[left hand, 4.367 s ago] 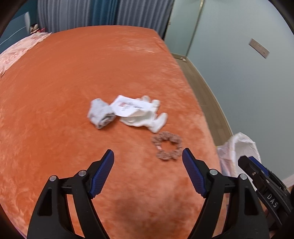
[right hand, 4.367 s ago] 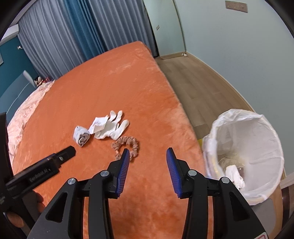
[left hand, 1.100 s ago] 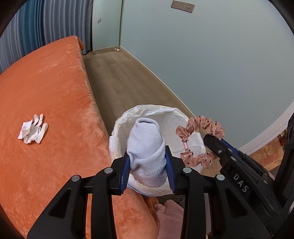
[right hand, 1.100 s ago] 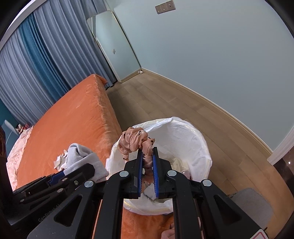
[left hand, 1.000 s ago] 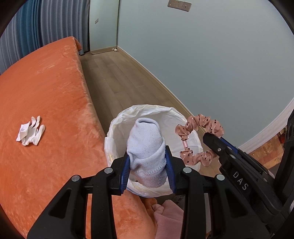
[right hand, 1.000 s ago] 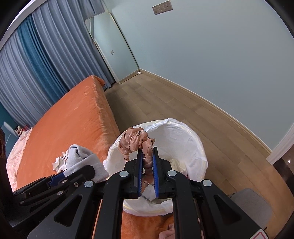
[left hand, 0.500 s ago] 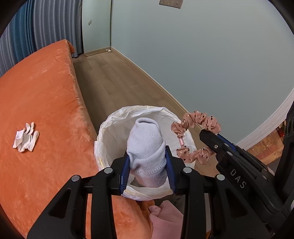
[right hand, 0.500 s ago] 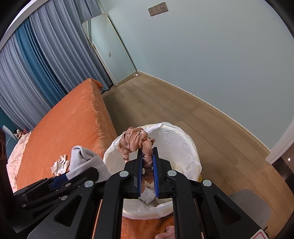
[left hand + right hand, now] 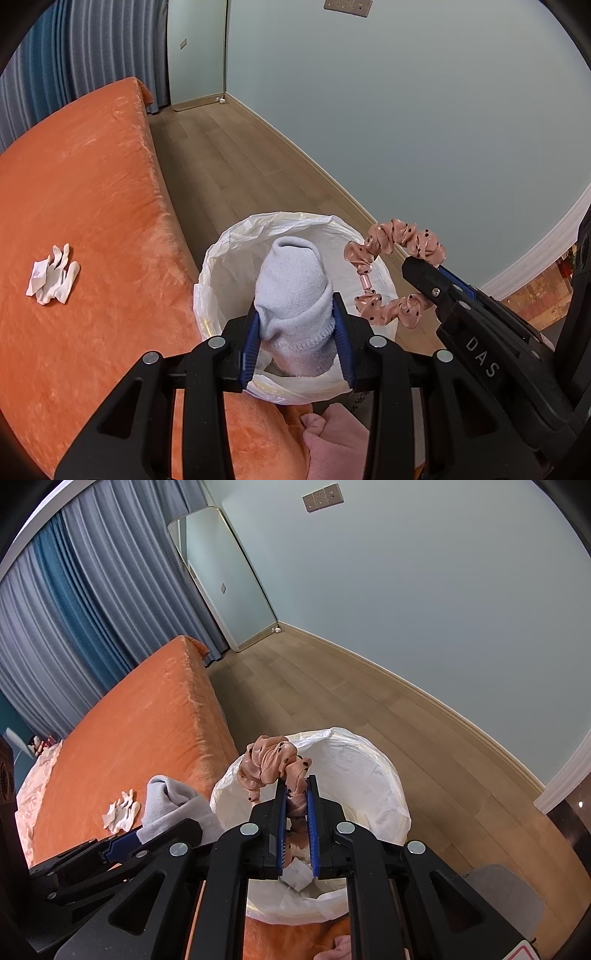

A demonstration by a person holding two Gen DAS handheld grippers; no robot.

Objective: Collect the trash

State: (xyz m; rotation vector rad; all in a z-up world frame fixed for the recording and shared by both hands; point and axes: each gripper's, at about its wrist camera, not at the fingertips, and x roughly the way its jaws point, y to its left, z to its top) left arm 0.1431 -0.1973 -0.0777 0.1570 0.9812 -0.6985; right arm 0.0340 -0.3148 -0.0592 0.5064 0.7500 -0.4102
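While you hold the left gripper [image 9: 297,341] over the bin [image 9: 236,236], its blue pads are pressed on the rolled grey sock [image 9: 293,295], which stands up out of the jaws above the white liner's opening. Seen from the left wrist, the sock sits over the near part of the bin mouth, close to the edge of the orange bed [image 9: 81,177]; let go too near that rim and it could, I judge, catch on the liner or roll back onto the bed. The right gripper [image 9: 424,275] shows at the right with the pink dotted scrunchie [image 9: 395,240] hanging beyond the bin's far rim, so a release there may land on the floor. White crumpled scraps [image 9: 51,275] lie well apart on the bed, towards its left edge, not yet collected. From the right wrist, your right gripper [image 9: 296,812] is nearly closed, pinching the scrunchie [image 9: 271,762] above the bin [image 9: 369,760]. Its loop bunches over the pad tips, so it may snag on a pad as you open. The sock [image 9: 173,801] sits just beside the bin's left rim here.
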